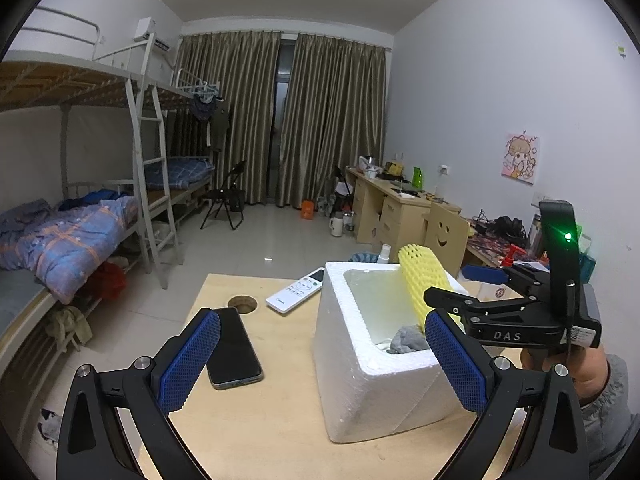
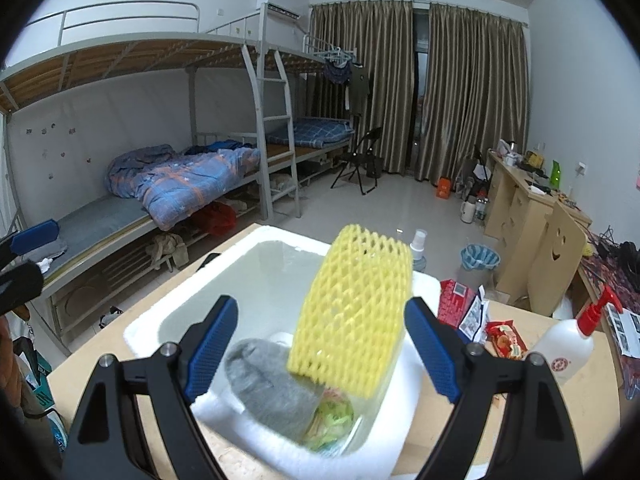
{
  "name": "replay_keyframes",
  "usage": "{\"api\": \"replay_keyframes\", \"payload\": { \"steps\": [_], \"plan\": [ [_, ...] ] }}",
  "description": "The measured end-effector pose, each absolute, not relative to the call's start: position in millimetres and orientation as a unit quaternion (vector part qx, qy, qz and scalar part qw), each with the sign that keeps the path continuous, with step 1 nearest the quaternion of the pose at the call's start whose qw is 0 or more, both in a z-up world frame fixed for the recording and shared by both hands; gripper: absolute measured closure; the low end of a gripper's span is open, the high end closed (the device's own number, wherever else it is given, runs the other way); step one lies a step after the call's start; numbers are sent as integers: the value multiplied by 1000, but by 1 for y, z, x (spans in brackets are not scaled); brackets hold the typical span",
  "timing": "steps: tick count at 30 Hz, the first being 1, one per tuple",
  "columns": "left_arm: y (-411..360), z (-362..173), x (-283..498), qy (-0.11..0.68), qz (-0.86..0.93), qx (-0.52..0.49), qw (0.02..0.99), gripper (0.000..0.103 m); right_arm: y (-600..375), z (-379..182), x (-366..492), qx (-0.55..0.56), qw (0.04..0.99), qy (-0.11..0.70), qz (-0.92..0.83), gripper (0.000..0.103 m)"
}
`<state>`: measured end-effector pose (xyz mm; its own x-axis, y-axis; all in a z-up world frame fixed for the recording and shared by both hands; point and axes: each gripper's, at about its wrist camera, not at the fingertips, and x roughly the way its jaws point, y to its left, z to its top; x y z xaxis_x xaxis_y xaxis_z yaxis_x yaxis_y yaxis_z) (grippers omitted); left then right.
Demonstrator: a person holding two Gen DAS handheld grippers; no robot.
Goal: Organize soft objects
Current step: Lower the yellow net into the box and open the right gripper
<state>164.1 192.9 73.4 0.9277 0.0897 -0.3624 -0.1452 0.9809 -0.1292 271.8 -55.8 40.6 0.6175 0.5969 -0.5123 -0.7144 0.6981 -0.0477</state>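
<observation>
A white foam box [image 1: 360, 360] stands on the wooden table [image 1: 260, 440]. A yellow foam net sleeve [image 2: 352, 312] is tilted over the box's opening, between my right gripper's spread fingers and apart from both pads; it also shows in the left wrist view [image 1: 424, 284]. A grey soft cloth [image 2: 272, 388] and a greenish packet [image 2: 332, 420] lie inside the box [image 2: 168, 320]. My right gripper [image 2: 320, 352] is open above the box, seen from the side in the left wrist view [image 1: 444, 300]. My left gripper [image 1: 320, 364] is open and empty, with the box between its fingers.
A black phone [image 1: 232, 348] and a white remote [image 1: 296, 290] lie left of the box. A round hole [image 1: 242, 303] is in the table. A red-capped white bottle [image 2: 568, 344], snack packets [image 2: 504, 340] and a red box [image 2: 456, 304] sit right of it.
</observation>
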Motion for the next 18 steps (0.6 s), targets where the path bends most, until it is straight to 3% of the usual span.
{"api": "replay_keyframes", "payload": {
  "steps": [7, 11, 13, 14, 15, 18],
  "plan": [
    [199, 65, 177, 184, 47, -86, 978, 1, -48, 32, 291, -137, 888, 262, 352, 27],
    [199, 62, 181, 186, 41, -86, 978, 1, -44, 27, 296, -141, 883, 279, 349, 48],
    [200, 61, 181, 186, 40, -86, 978, 1, -44, 25, 298, -137, 879, 291, 352, 63],
    [200, 61, 181, 186, 40, -86, 978, 1, -45, 23, 299, -131, 875, 300, 358, 78],
    [199, 61, 182, 186, 40, -87, 978, 1, -45, 22, 299, -132, 873, 304, 358, 86],
    [200, 60, 181, 186, 41, -92, 977, 1, -45, 23, 297, -131, 873, 302, 360, 92]
  ]
}}
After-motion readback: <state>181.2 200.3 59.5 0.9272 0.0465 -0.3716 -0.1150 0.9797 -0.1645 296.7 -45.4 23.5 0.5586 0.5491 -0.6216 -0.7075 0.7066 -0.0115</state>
